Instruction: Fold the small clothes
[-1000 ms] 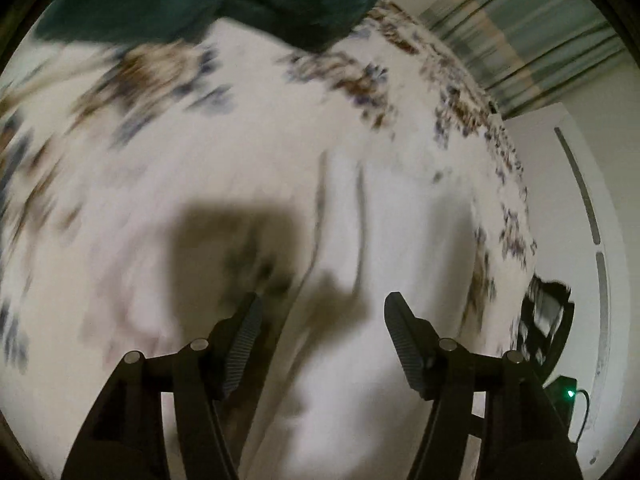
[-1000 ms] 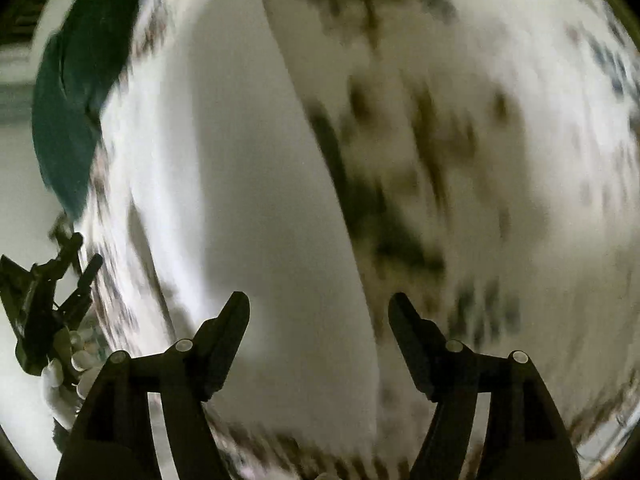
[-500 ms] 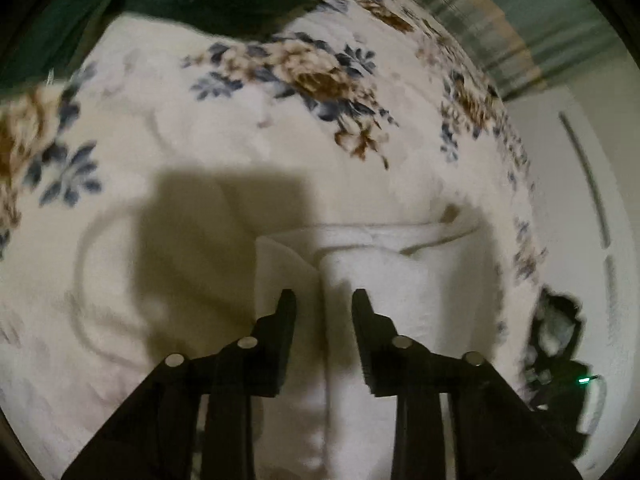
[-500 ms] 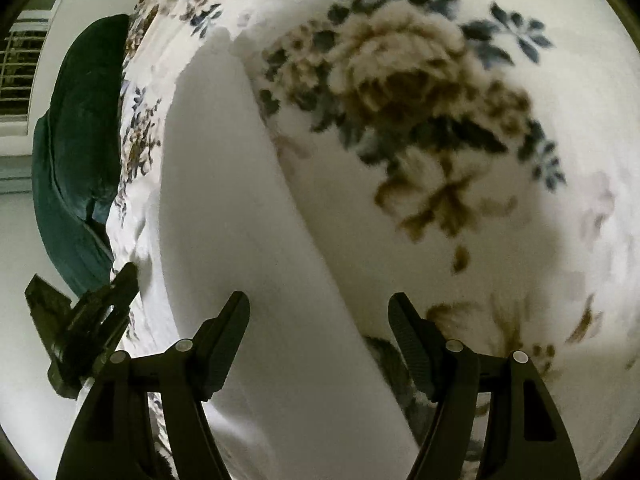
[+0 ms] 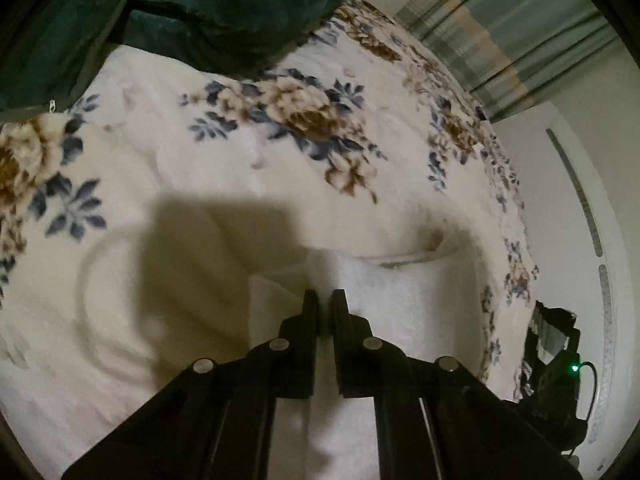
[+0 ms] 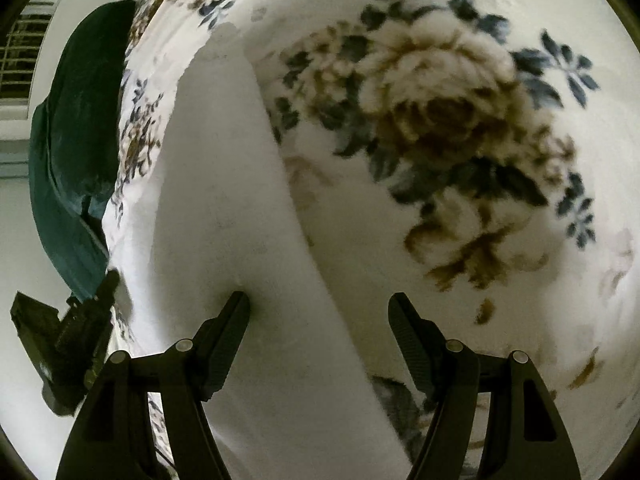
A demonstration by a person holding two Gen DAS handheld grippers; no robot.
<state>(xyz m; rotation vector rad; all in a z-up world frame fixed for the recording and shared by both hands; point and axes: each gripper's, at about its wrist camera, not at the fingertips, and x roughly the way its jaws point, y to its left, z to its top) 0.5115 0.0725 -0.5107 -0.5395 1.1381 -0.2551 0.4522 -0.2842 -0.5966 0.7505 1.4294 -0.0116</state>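
Observation:
A white cloth [image 5: 404, 300] lies folded on the floral bed cover [image 5: 248, 152]. My left gripper [image 5: 324, 300] is shut on a fold of the white cloth near its left corner. In the right wrist view the same cloth [image 6: 224, 200] runs as a long white band up the frame. My right gripper [image 6: 318, 312] is open and low over the cloth's right edge, its left finger [image 6: 228, 328] pressing into the cloth and its right finger [image 6: 412, 336] over the bed cover. The left gripper [image 6: 80, 320] shows dark at the left edge.
A dark green pillow [image 5: 208, 8] lies at the head of the bed, also in the right wrist view [image 6: 76, 140]. Striped curtains [image 5: 512, 24] and a white wall stand beyond the bed's right edge. The right gripper [image 5: 556, 364] shows dark at the right edge.
My left gripper has closed from open onto a fold of the white cloth. My right gripper has stayed open and settled lower onto the cloth's edge.

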